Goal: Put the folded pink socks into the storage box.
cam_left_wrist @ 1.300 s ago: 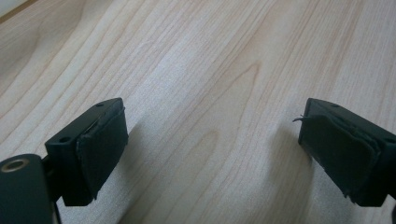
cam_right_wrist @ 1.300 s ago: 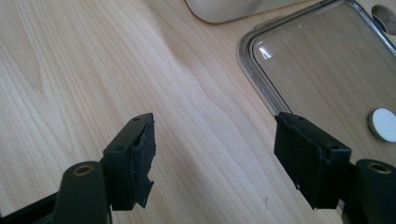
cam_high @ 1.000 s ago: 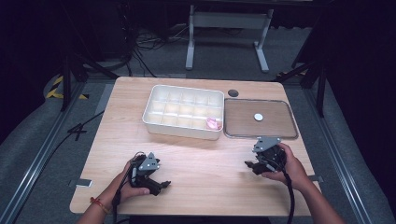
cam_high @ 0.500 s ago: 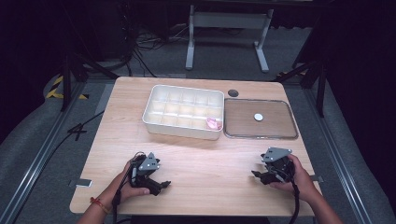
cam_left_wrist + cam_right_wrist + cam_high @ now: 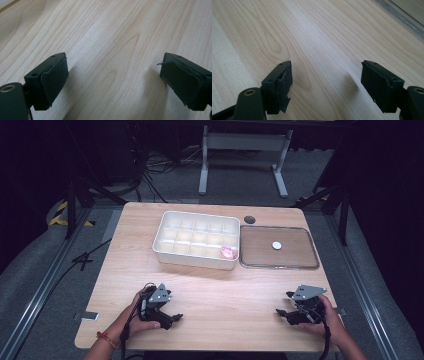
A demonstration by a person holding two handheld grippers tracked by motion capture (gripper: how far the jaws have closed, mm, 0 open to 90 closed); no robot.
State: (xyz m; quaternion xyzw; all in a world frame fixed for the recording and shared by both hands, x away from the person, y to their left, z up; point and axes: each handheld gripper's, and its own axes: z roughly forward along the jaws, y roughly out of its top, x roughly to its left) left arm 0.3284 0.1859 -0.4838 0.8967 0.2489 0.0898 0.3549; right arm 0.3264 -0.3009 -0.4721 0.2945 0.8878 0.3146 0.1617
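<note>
Both claws rest low on the table, wide apart and holding nothing.

We see our left gripper (image 5: 172, 319) and our right gripper (image 5: 282, 314) near our edge of the wooden table (image 5: 130, 250), each with its jaws spread and only bare wood between them. The things nearest to us are the white box (image 5: 172, 251) with little rooms, where a pink thing (image 5: 229, 252) sits in the front corner room by the tray, and the clear tray (image 5: 310, 262) touching it, with one small white disc (image 5: 276, 245) lying on it, well apart from both claws. To reach for the disc well, we think the right claw should go slowly and come down flat. Around the table, the floor is grey with cables, and the room is dark.
</note>
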